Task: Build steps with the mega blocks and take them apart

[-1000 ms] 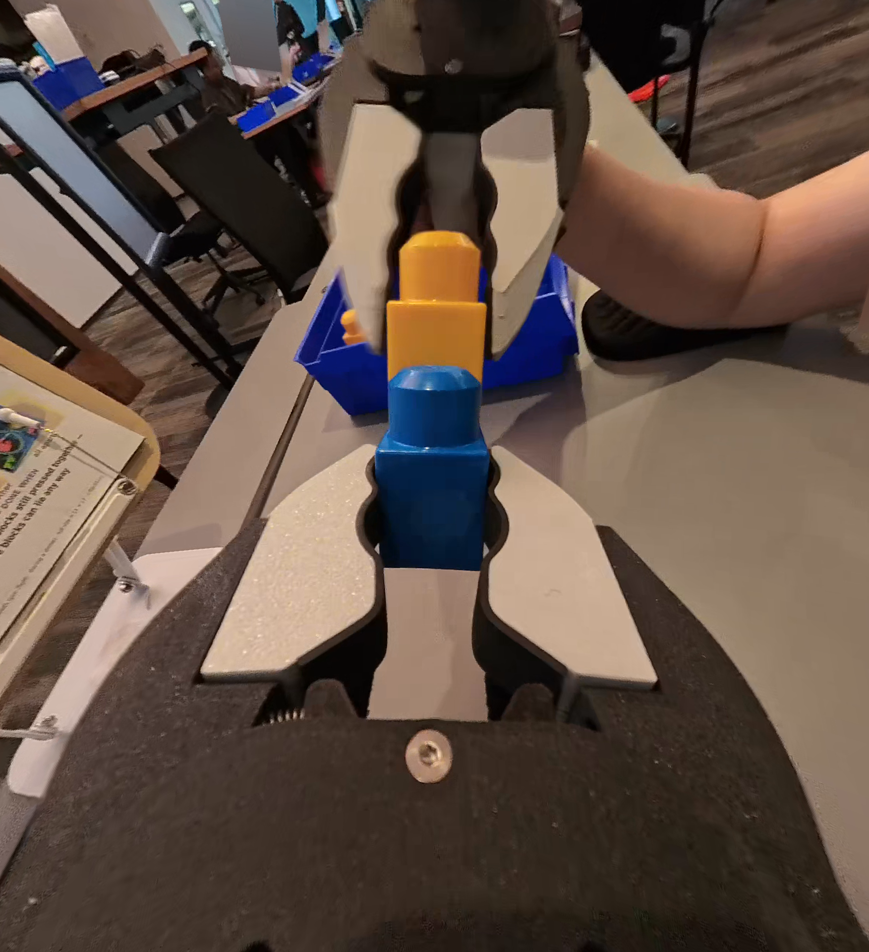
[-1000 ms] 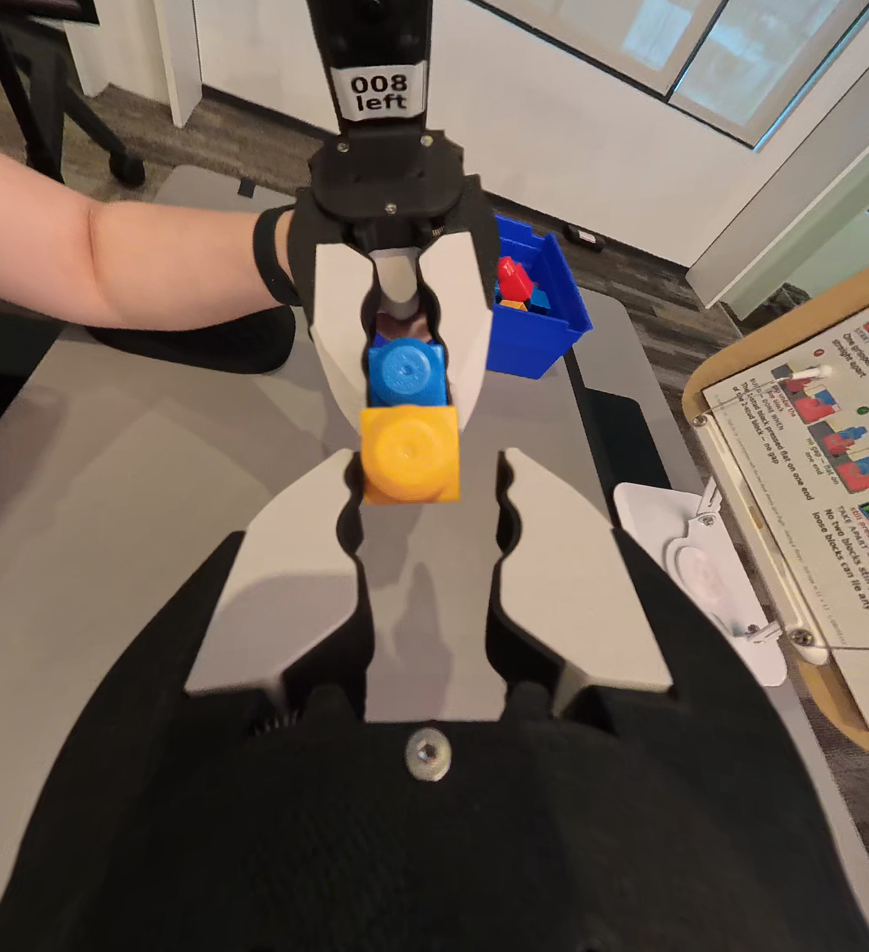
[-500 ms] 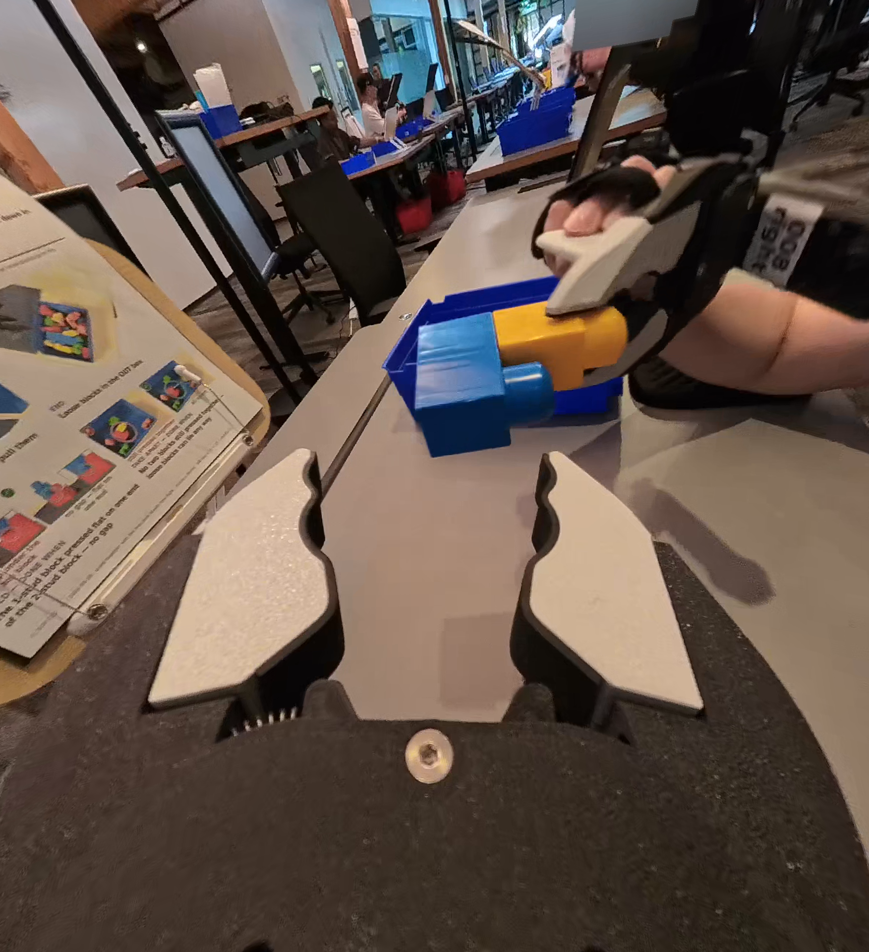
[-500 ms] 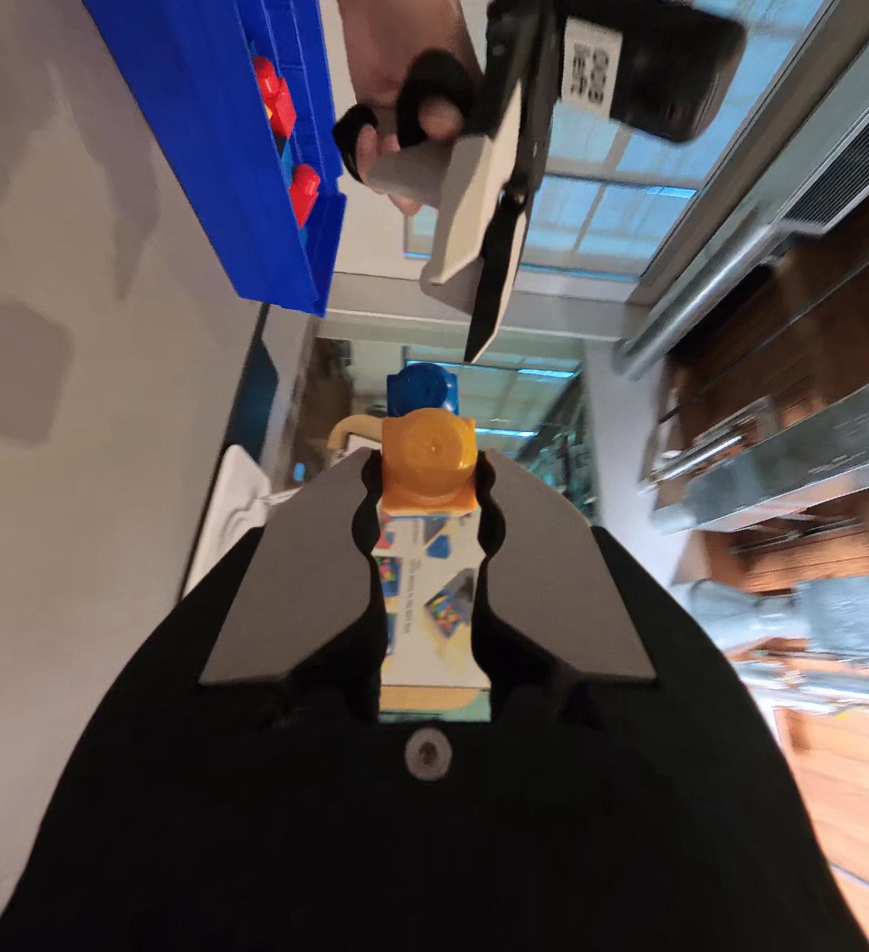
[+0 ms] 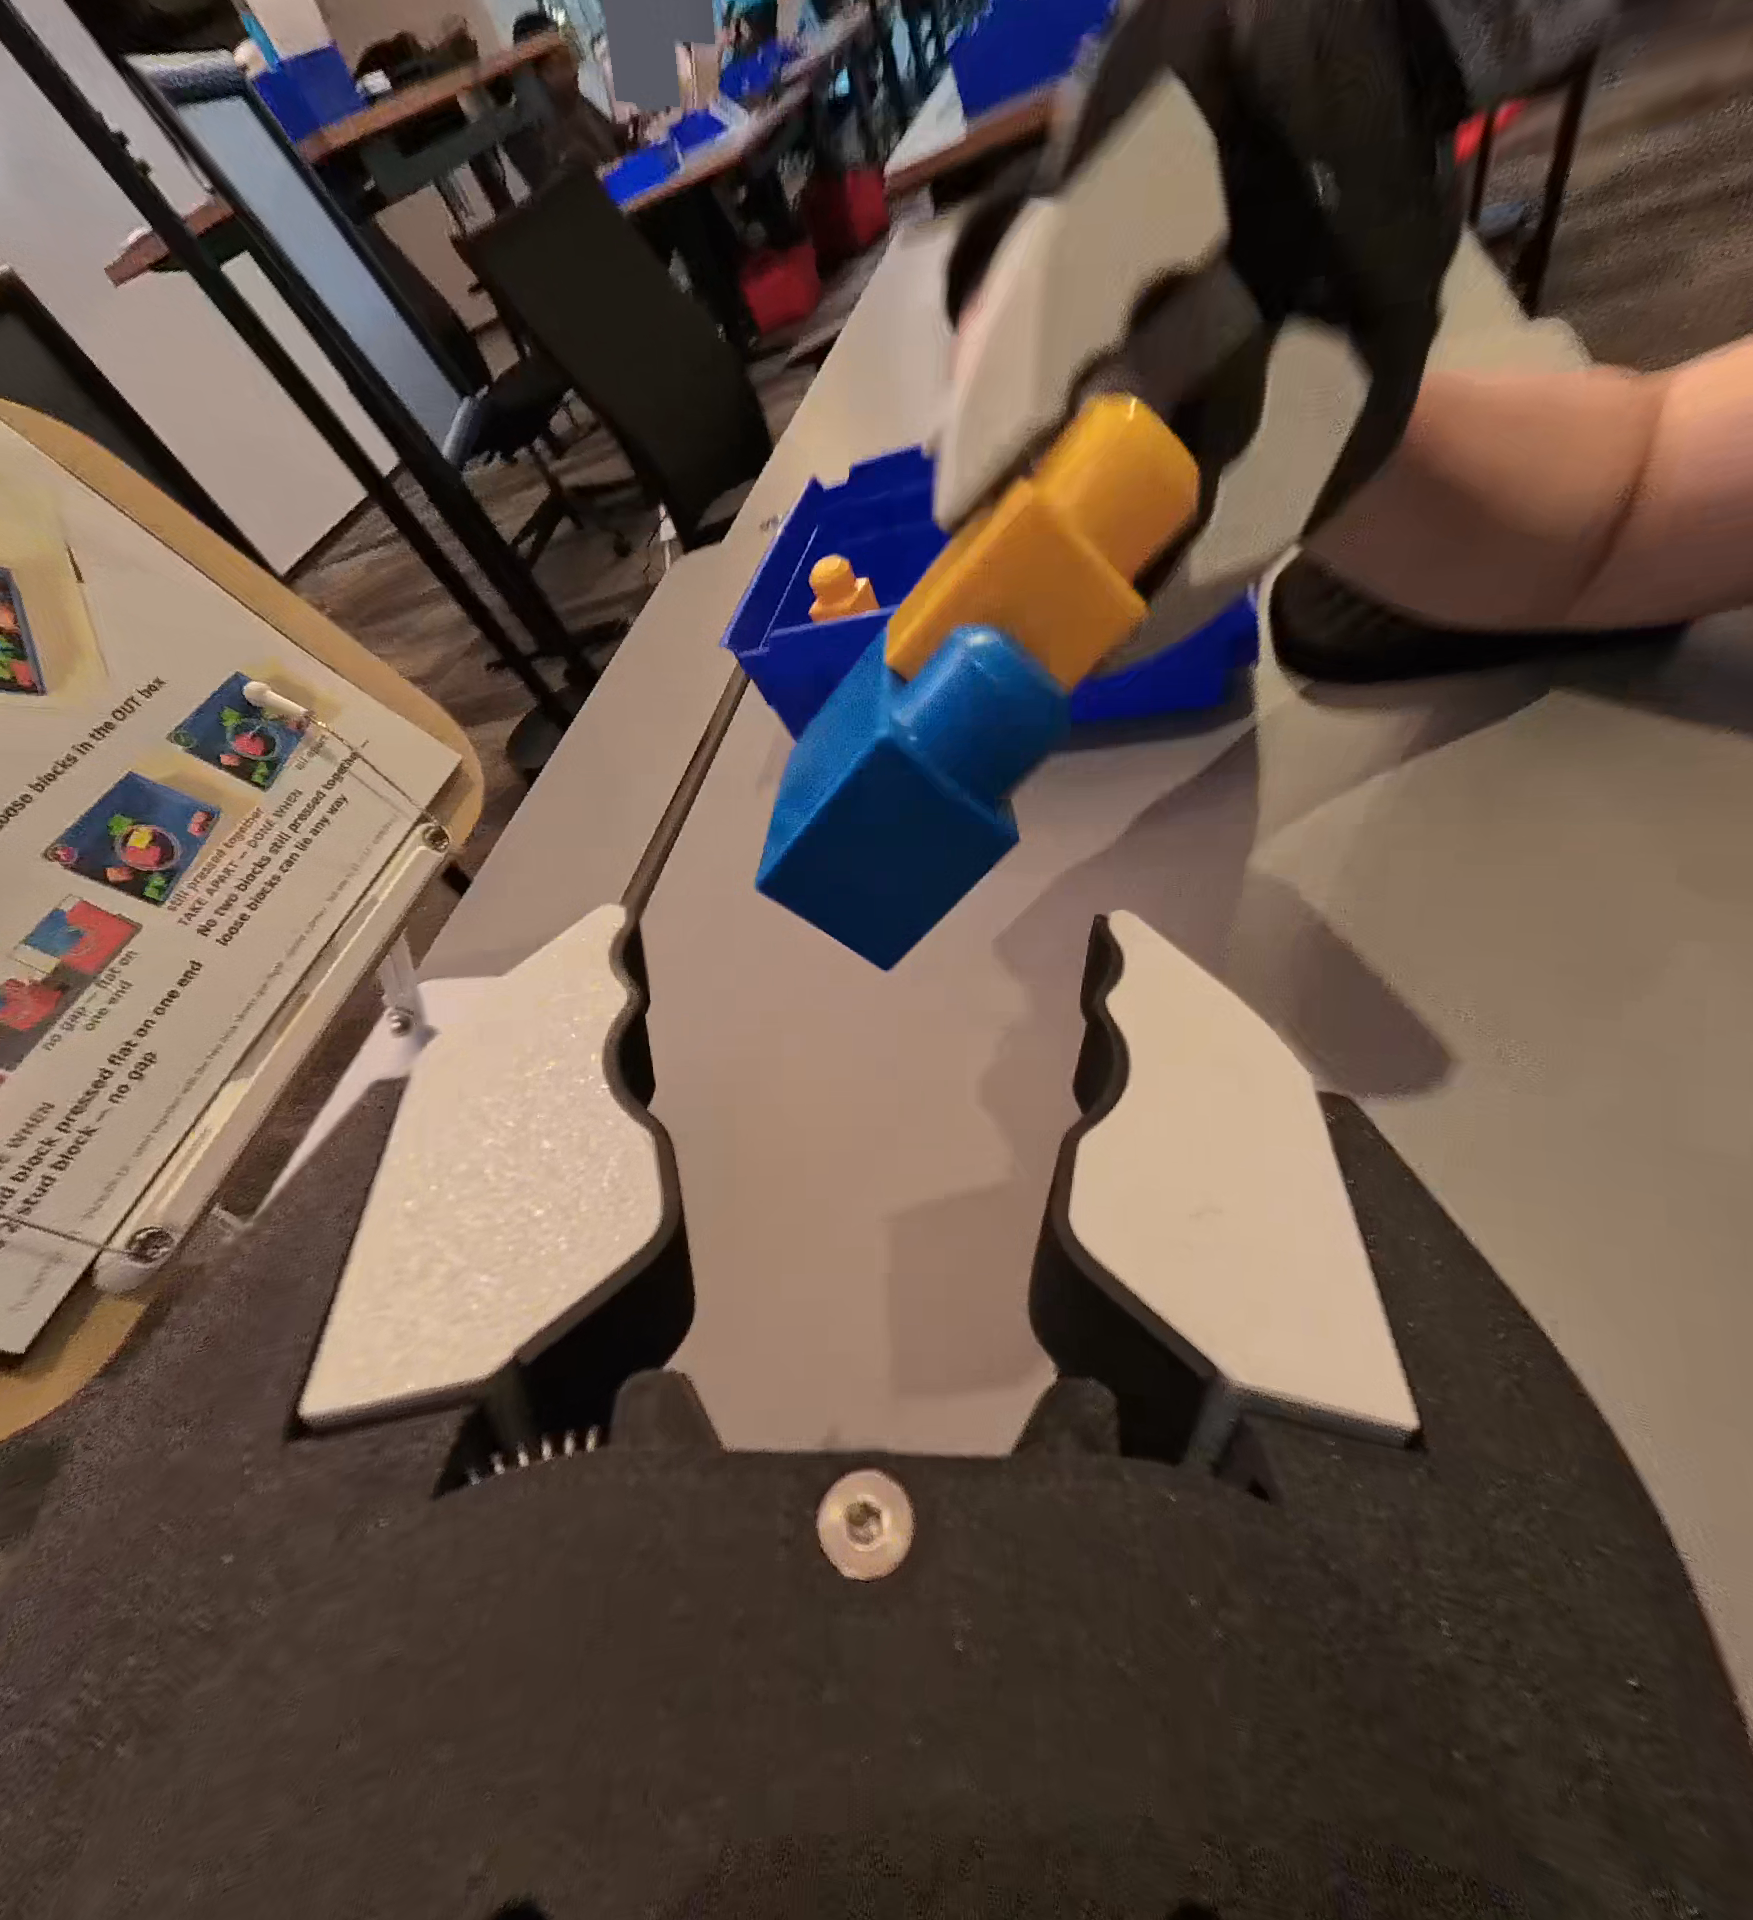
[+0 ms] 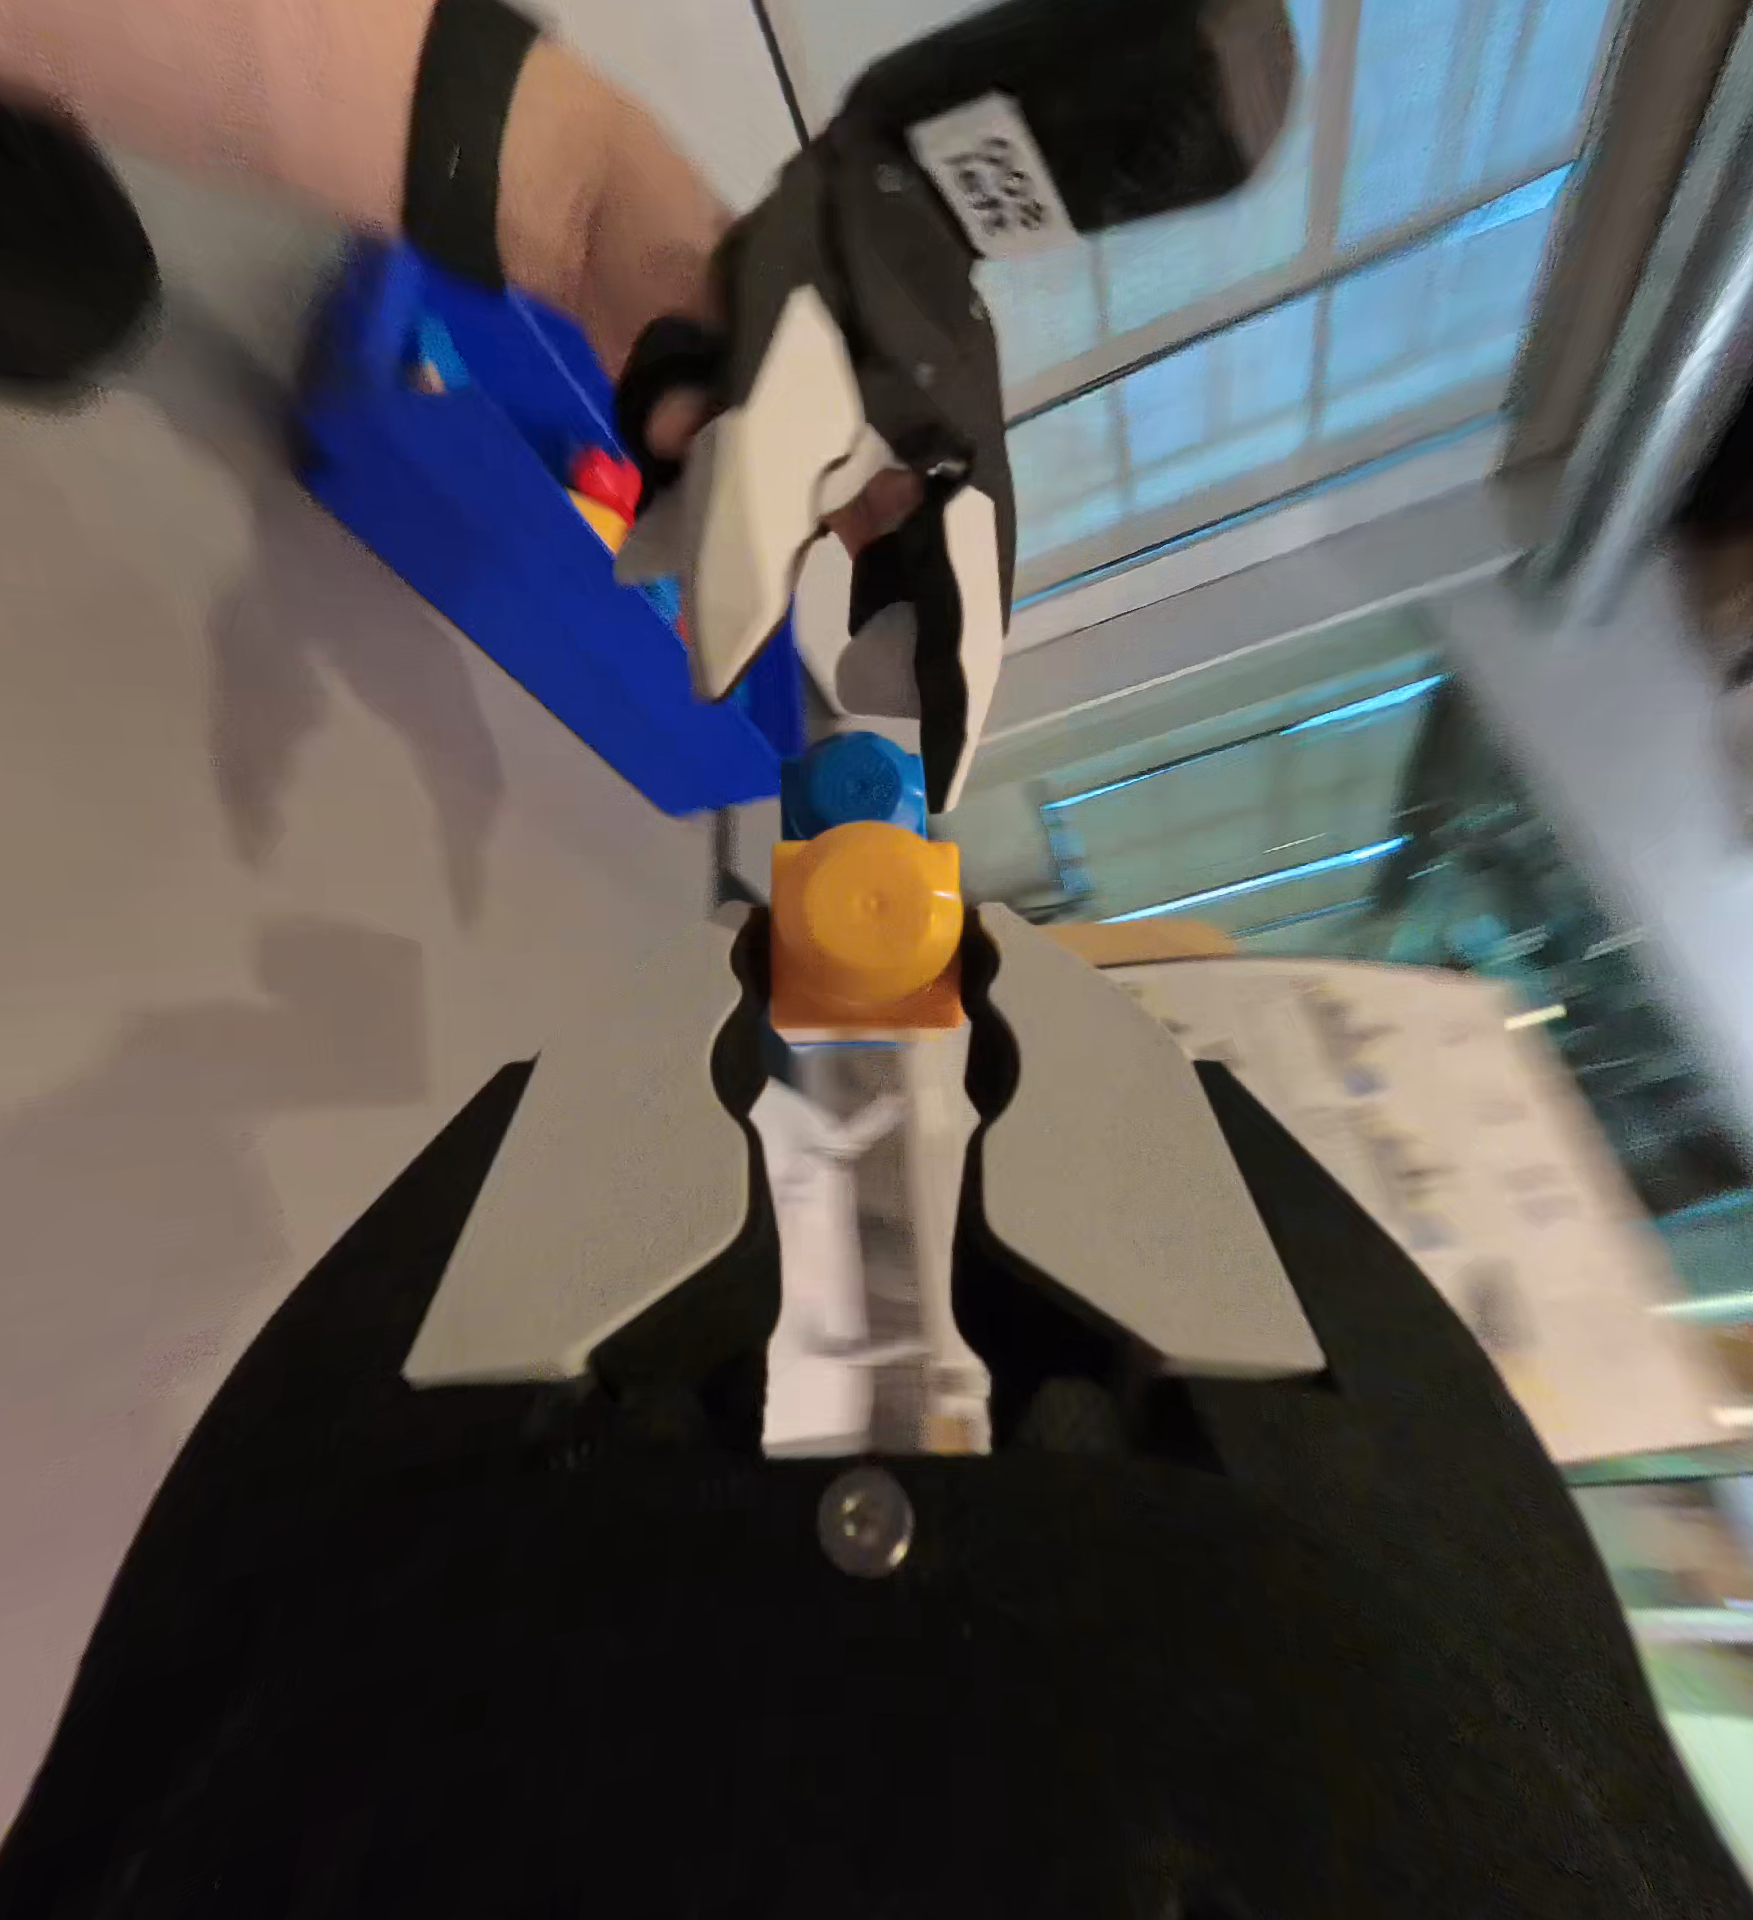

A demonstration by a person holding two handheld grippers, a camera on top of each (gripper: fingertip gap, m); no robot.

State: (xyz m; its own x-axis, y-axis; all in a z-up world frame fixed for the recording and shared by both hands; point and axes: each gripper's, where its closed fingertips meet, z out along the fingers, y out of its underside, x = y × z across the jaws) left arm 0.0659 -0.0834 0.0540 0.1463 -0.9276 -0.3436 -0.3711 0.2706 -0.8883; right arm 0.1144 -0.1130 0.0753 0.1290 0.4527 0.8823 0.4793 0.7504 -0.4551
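The grey flat-topped bench [image 5: 1474,935] is carrying a blue plastic open bin [image 5: 1173,665] of loose blocks toward its far edge, and a laminated instruction sheet on a wooden board [image 5: 124,883] is standing just off the bench's left edge. Above the middle of the bench, clear of its surface, the black right gripper with grey finger plates [image 5: 1111,447] is pinching the yellow-orange one-stud plastic block [image 5: 1038,561], gripping it near its stud end. The blue one-stud plastic block [image 5: 893,821] is hanging pressed onto the yellow one, untouched by either tool. The black left gripper with grey finger plates [image 5: 867,935] is sitting spread wide and empty, its tips just short of the blue block's lower corner. The stacked pair's long axis is running tilted, from the right gripper at the upper right down toward the left gripper, so the blue block is lying straight ahead of the open jaws and slightly above them. The left gripper is plainly the nearer one to the blue block; closing on it would likely need a short advance and a roll to match the tilt.
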